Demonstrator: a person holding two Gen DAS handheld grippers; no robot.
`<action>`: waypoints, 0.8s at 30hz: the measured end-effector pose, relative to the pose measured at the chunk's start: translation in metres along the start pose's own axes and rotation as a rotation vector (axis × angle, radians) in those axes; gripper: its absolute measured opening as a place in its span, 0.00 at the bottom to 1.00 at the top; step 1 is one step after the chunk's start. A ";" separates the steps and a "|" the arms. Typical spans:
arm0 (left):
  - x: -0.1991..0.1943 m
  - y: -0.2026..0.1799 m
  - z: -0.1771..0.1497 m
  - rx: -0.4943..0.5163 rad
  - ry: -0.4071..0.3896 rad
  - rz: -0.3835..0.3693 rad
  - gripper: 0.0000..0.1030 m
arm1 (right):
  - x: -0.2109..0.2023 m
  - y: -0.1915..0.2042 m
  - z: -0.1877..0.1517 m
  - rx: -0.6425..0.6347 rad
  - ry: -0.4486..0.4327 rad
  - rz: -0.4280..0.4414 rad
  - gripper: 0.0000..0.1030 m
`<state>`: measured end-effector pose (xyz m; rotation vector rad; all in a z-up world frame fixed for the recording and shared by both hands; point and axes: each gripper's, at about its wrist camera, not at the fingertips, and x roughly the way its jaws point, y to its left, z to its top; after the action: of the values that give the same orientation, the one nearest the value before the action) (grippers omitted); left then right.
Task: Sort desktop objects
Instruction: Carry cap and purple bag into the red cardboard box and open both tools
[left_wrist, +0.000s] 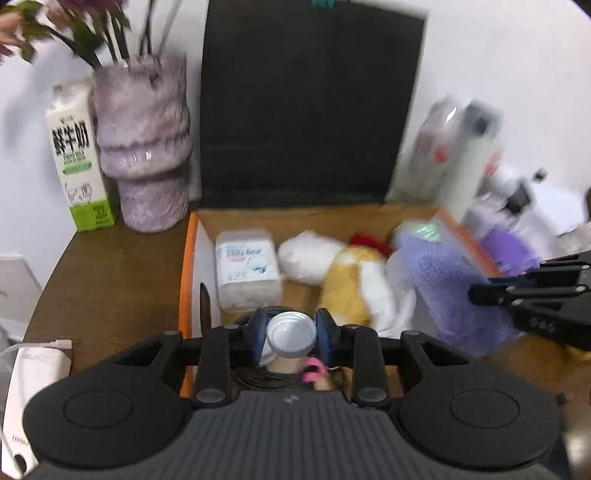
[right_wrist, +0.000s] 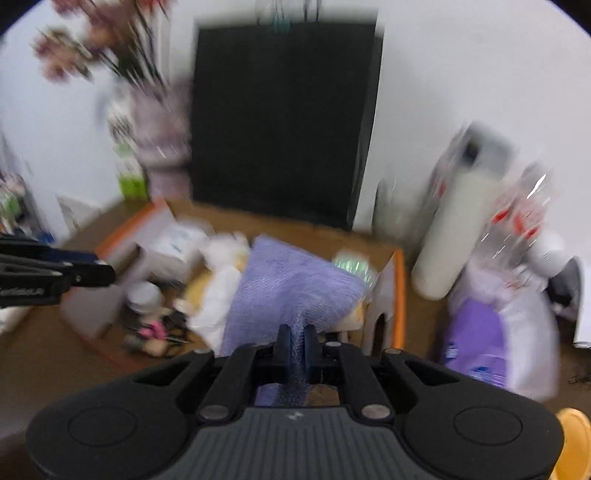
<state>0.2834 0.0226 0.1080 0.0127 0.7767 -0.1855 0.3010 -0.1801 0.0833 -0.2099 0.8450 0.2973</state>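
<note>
I see my left gripper (left_wrist: 290, 334) with its blue pads closed on the silver cap of a small round-topped bottle (left_wrist: 290, 336), held over the near left part of an open cardboard box with orange edges (left_wrist: 186, 273). My right gripper (right_wrist: 295, 349) has its jaws nearly together, pinching a fold of a lilac textured cloth (right_wrist: 291, 284) that drapes over the right half of the box. Inside the box, at the far left, stands a clear plastic tub of cotton swabs (left_wrist: 246, 267), and to its right lies a white and yellow plush toy (left_wrist: 343, 280). A dark coiled cable (left_wrist: 267, 380) and something pink, too blurred to identify, lie beneath the bottle. On the brown wooden desk (left_wrist: 107, 280), left of the box, stand a green and white milk carton (left_wrist: 79, 158) and a fuzzy mauve vase of flowers (left_wrist: 146, 147). A black panel (left_wrist: 306, 103) rises behind the box.
</note>
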 end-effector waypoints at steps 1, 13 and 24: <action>0.010 0.001 0.001 -0.009 0.029 -0.004 0.28 | 0.020 0.003 0.002 0.005 0.050 0.012 0.06; 0.028 0.010 -0.016 -0.012 0.118 -0.067 0.62 | 0.038 -0.004 -0.001 0.064 0.166 0.118 0.55; -0.041 -0.001 -0.005 -0.053 -0.003 0.031 1.00 | -0.048 -0.019 -0.004 0.151 -0.116 -0.011 0.90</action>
<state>0.2512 0.0282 0.1335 -0.0257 0.7777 -0.1352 0.2746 -0.2074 0.1188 -0.0560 0.7477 0.2317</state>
